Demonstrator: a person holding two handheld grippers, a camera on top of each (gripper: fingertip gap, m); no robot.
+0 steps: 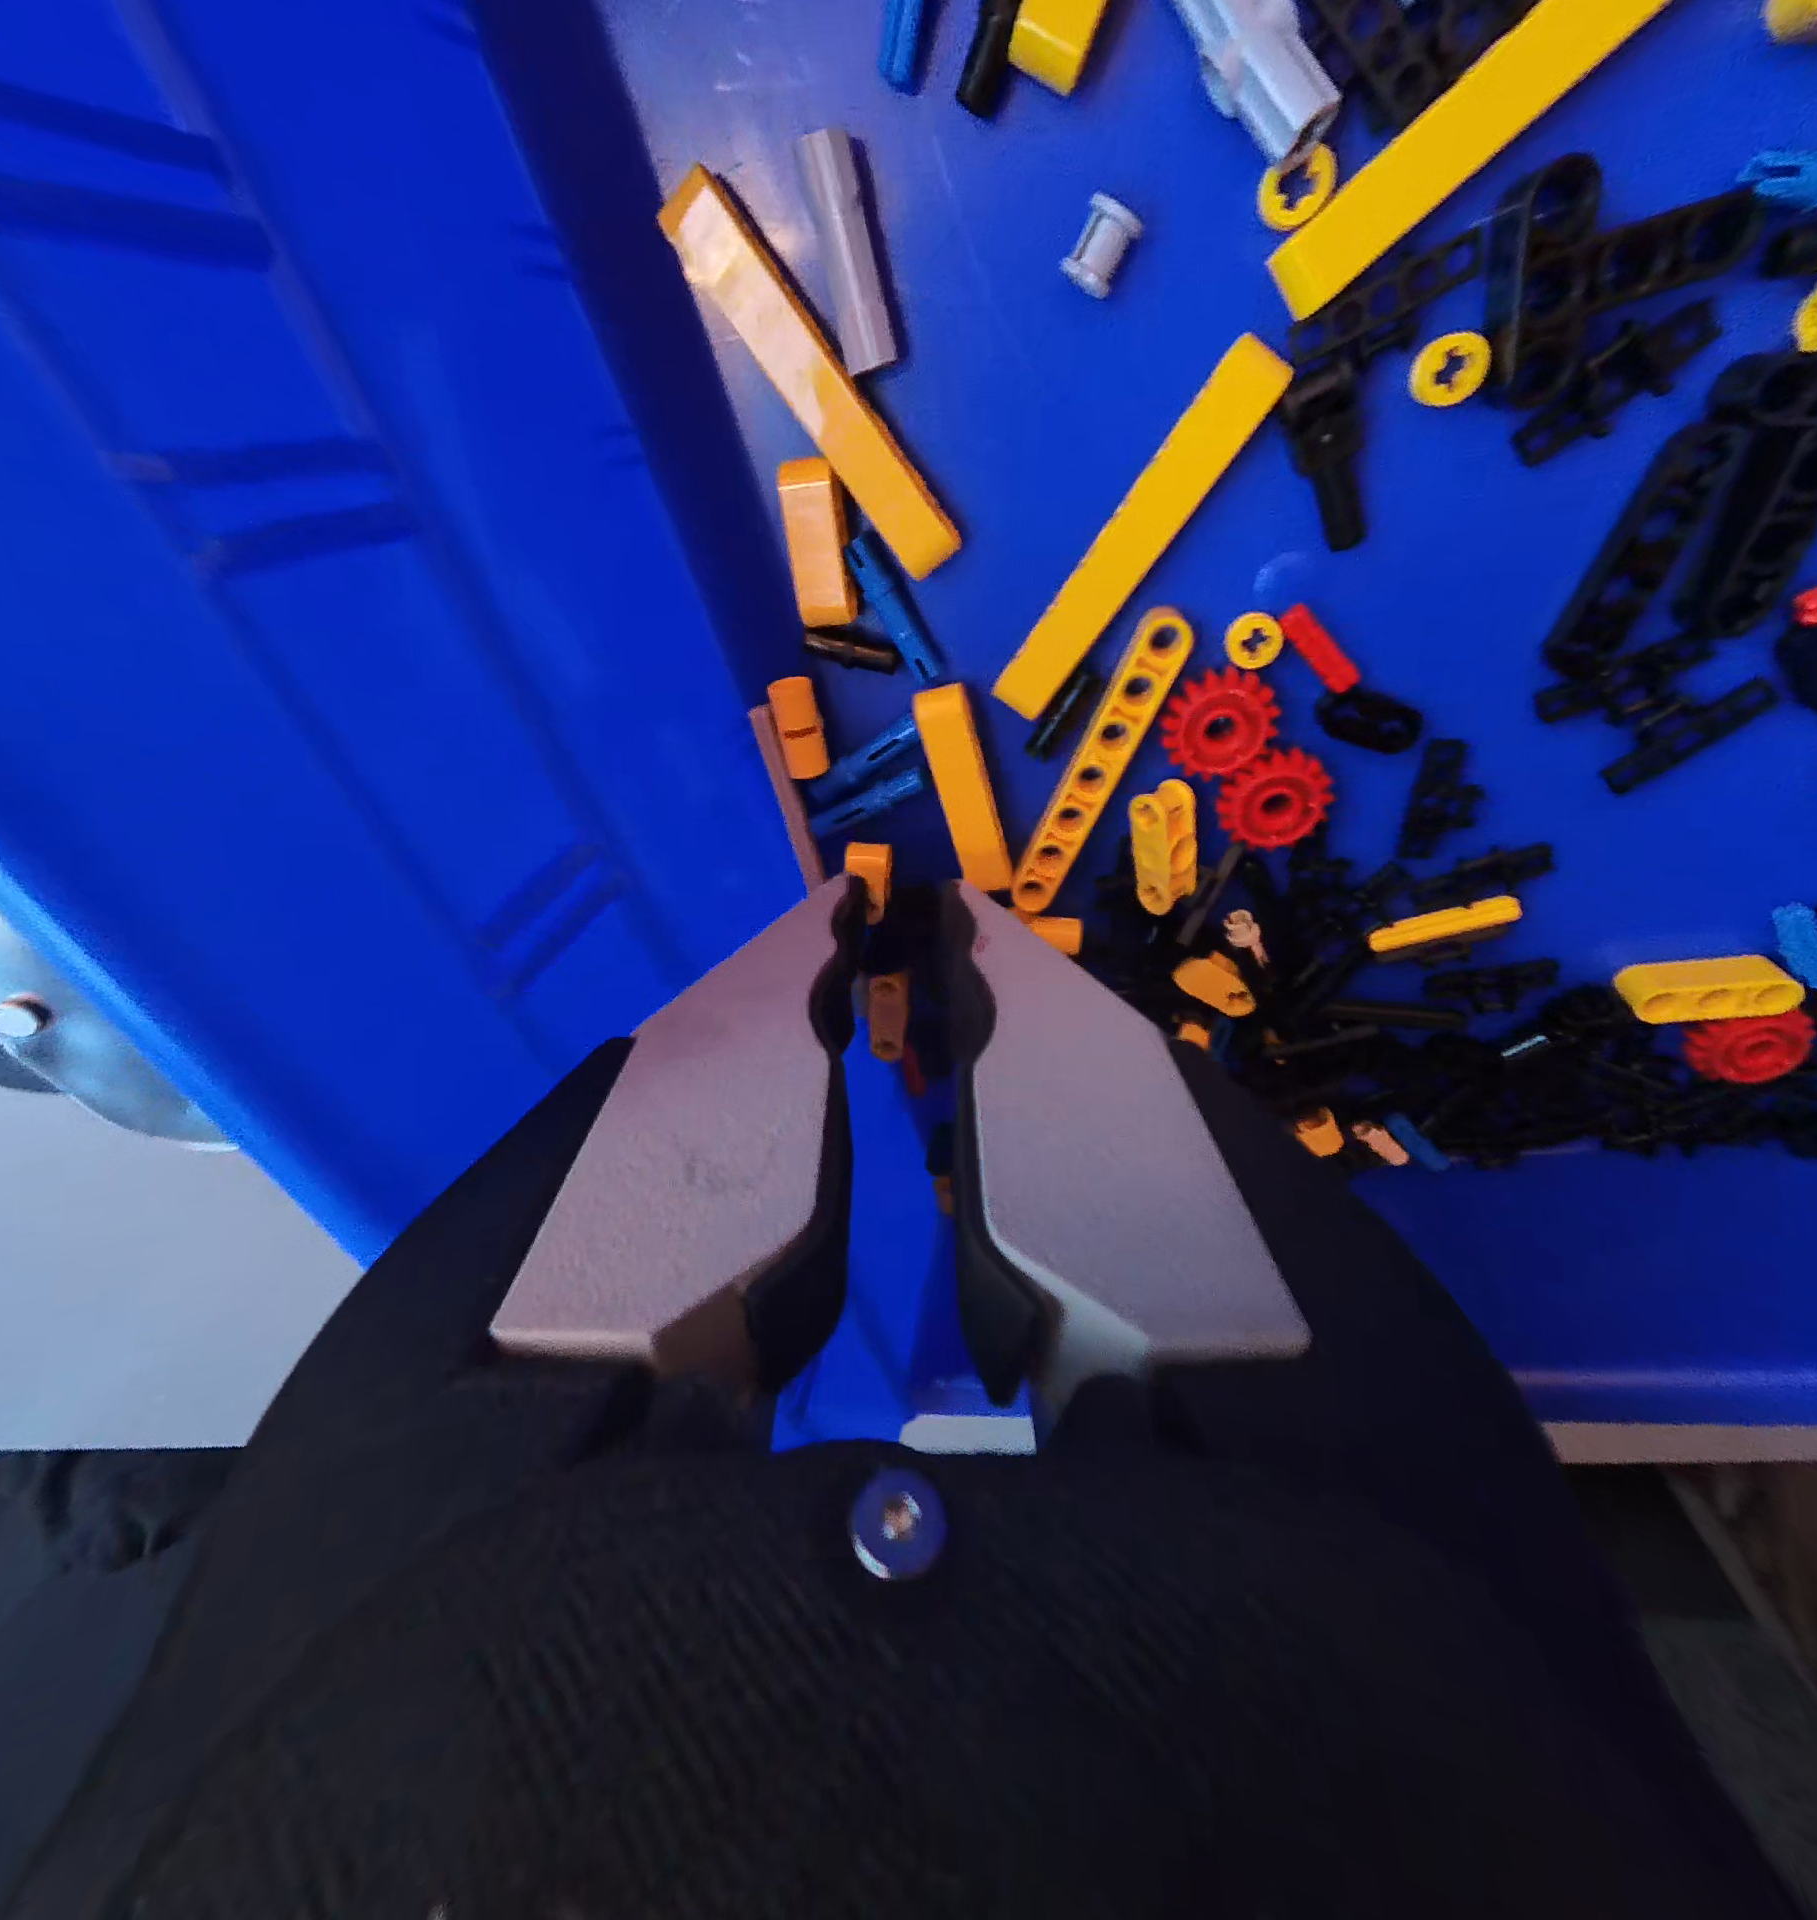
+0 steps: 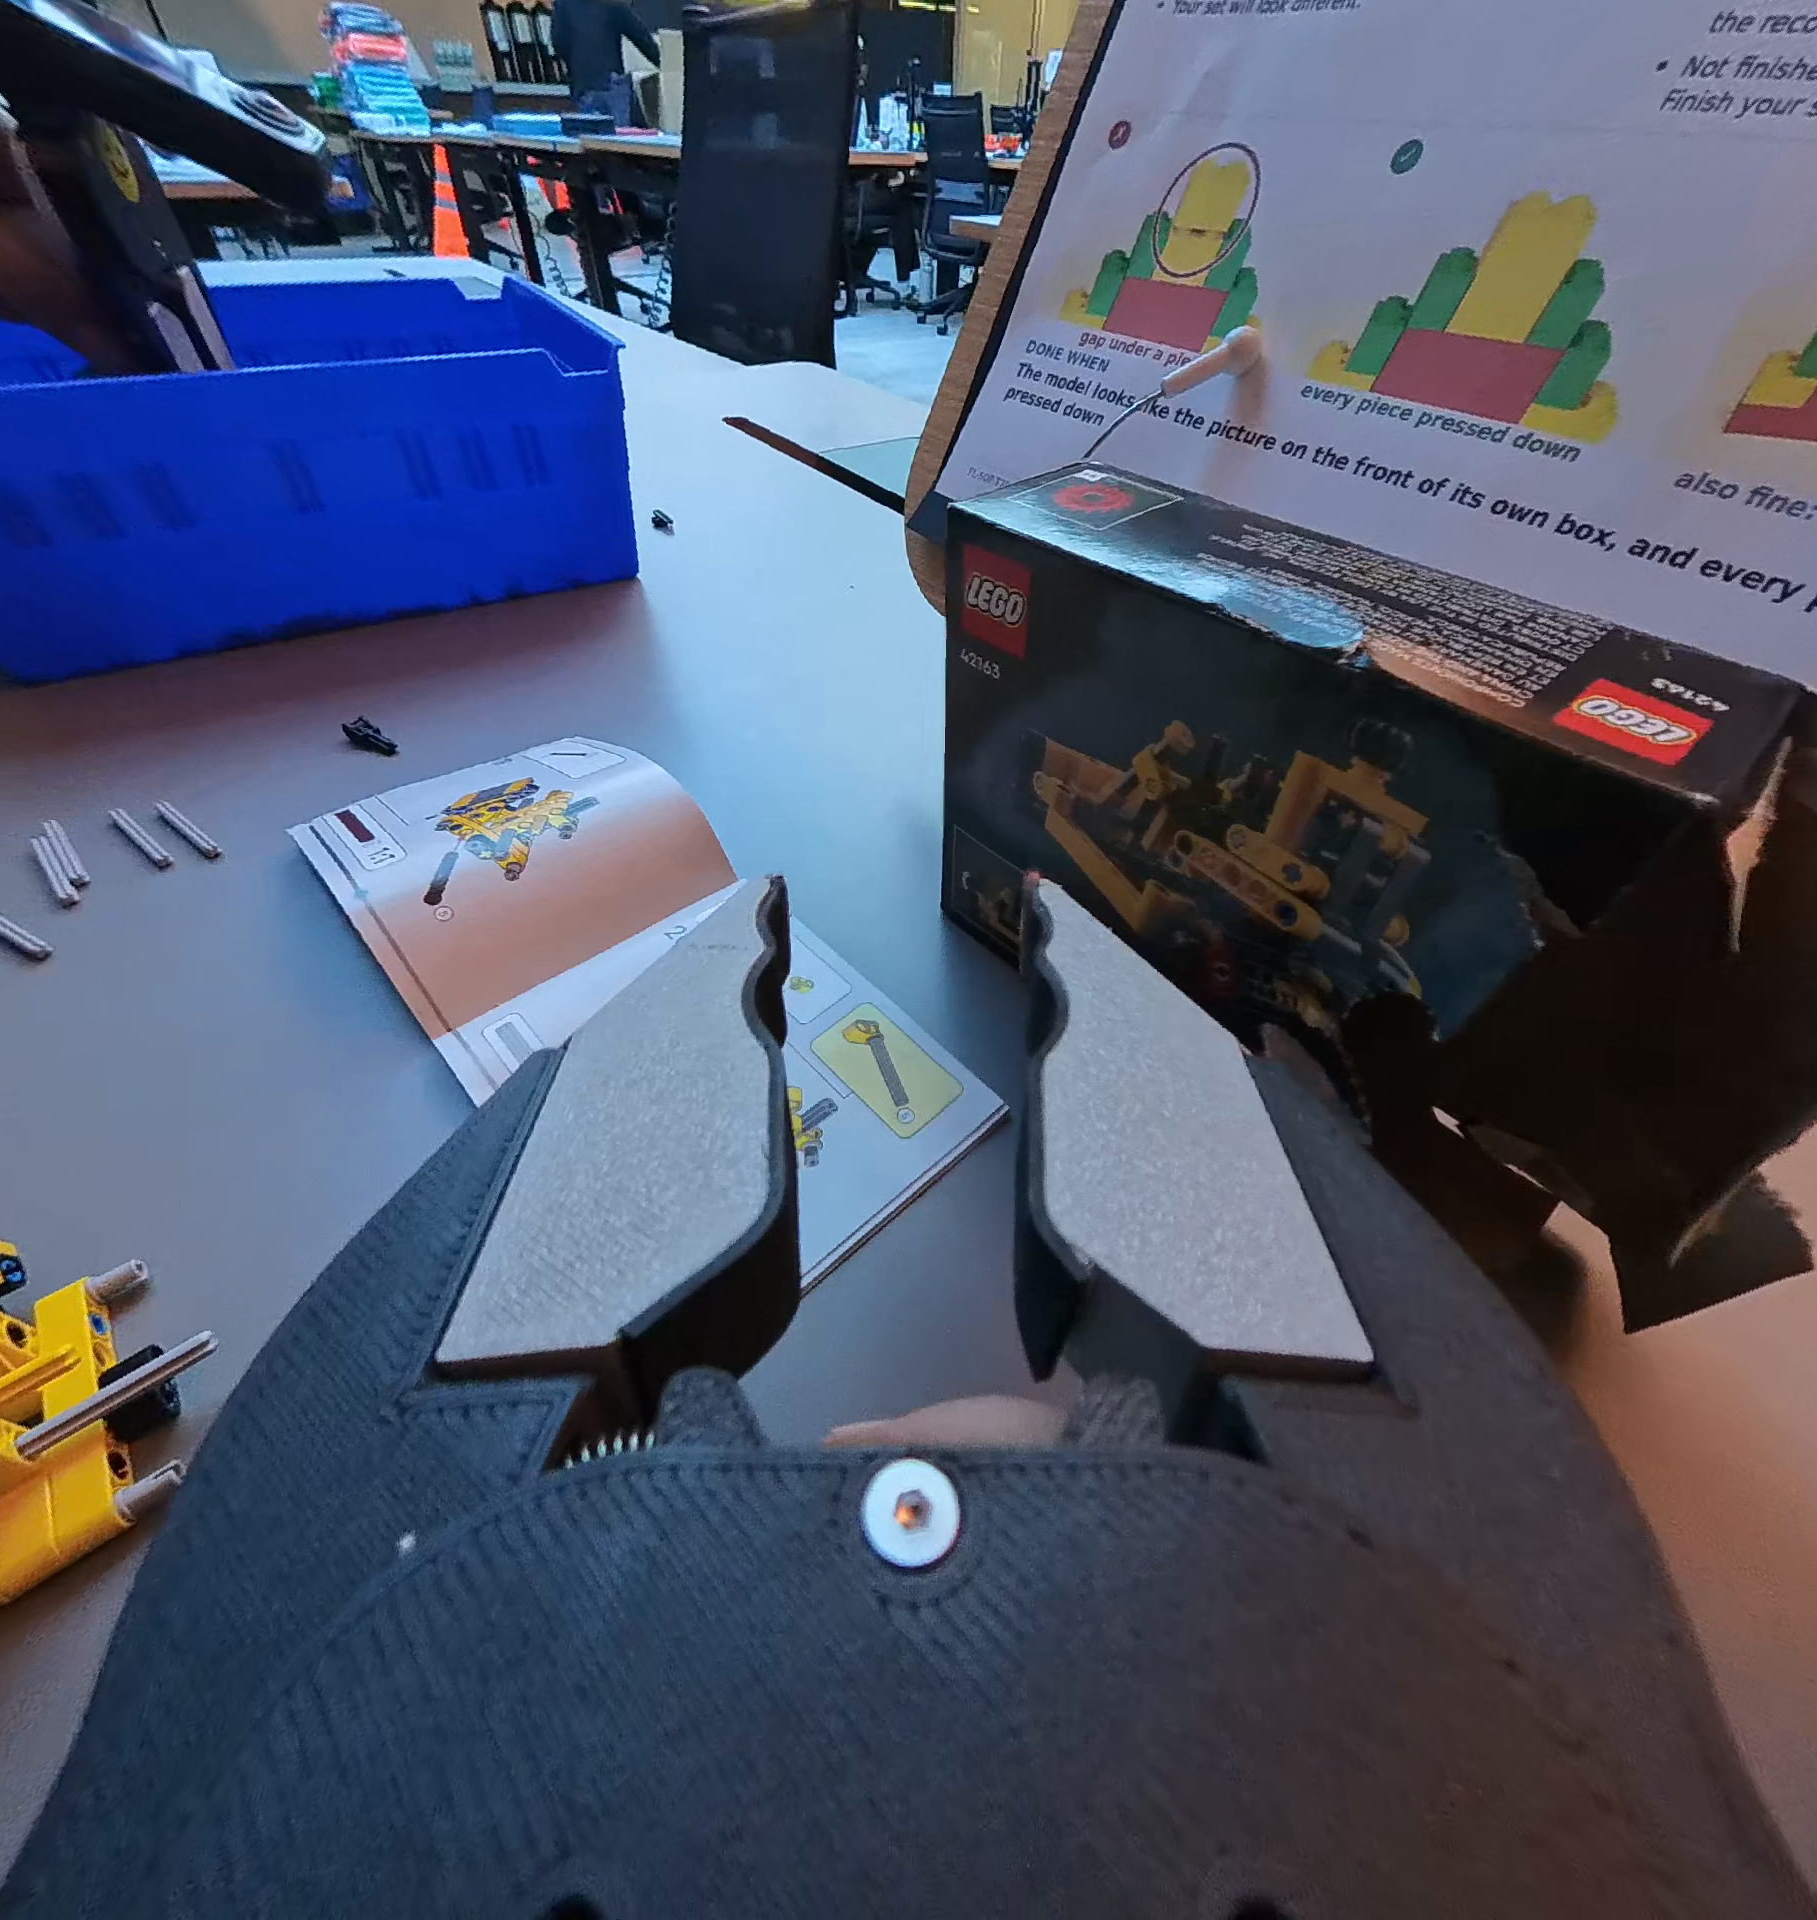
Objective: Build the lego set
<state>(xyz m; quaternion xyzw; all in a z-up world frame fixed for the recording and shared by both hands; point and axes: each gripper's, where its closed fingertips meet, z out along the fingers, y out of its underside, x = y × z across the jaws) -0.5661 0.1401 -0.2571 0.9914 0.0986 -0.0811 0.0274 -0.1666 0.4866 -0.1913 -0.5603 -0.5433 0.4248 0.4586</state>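
Note:
My left gripper reaches down into the blue bin over a heap of loose pieces. Its fingertips are close together around a small black piece beside an orange connector. Yellow beams, red gears and many black pins lie in the bin. My right gripper is open and empty, hovering over the open instruction booklet. The partly built yellow model sits at the lower left of the right wrist view.
The blue bin stands at the back left of the dark table. Several grey axles and a small black piece lie in front of it. The set's box stands to the right under a printed sheet on a board. Spacing between my two grippers at the tips: around 55 cm. The partly built yellow model is about 15 cm from my right fingertips and 50 cm from my left.

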